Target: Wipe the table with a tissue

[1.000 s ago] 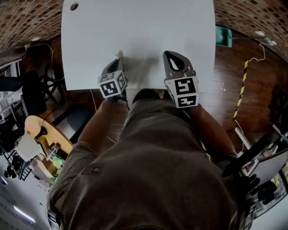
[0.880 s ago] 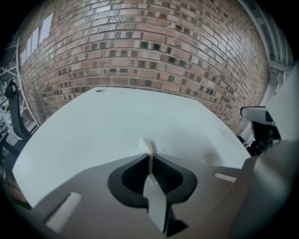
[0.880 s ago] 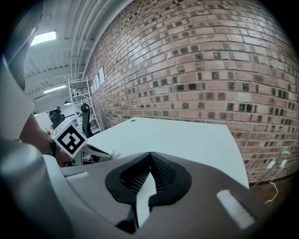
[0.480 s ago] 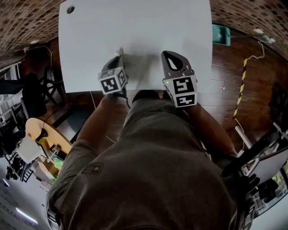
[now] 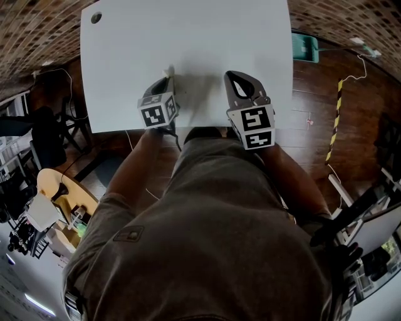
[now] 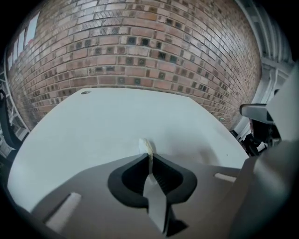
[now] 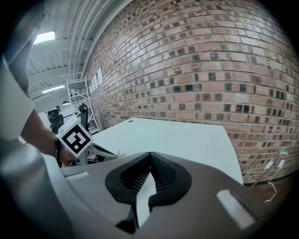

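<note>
Worktop, seen from its near edge. Left gripper over the near edge, left of centre, with a tissue between its jaws. Right gripper beside it to the right, well apart. Hole in the far left corner. Wall behind the worktop.

Left gripper and right gripper slightly farther forward over the table.
</note>
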`<move>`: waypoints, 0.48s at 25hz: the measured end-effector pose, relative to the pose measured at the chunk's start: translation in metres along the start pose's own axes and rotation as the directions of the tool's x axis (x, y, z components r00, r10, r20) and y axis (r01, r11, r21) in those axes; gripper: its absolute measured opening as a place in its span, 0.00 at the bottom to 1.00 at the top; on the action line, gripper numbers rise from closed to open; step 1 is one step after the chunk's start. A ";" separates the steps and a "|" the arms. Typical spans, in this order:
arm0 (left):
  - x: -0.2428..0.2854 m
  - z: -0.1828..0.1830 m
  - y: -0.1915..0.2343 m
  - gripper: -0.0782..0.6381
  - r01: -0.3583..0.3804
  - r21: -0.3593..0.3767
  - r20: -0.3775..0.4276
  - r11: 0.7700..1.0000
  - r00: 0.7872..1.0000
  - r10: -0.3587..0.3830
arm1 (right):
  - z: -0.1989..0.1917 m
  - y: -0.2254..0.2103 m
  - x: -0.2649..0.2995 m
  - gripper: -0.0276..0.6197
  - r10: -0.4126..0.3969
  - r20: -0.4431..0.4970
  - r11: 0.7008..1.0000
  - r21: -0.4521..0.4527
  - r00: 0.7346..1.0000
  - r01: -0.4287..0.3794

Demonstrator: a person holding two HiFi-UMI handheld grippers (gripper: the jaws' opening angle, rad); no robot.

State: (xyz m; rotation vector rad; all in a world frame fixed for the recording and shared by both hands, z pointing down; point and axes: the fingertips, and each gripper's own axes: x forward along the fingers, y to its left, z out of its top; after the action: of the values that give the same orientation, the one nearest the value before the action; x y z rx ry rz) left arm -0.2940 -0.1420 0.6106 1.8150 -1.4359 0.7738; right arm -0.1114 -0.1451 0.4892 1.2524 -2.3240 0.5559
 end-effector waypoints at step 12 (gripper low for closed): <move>-0.019 -0.018 0.030 0.15 -0.056 -0.004 0.006 0.998 0.998 0.056 | 0.004 0.016 0.005 0.06 0.029 0.009 0.999 -0.025 1.000 -0.029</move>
State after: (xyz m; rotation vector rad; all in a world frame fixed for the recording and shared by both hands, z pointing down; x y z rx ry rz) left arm -0.3277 -0.1214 0.6102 1.7818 -1.4964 0.7934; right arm -0.1277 -0.1425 0.4862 1.2145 -2.3530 0.5305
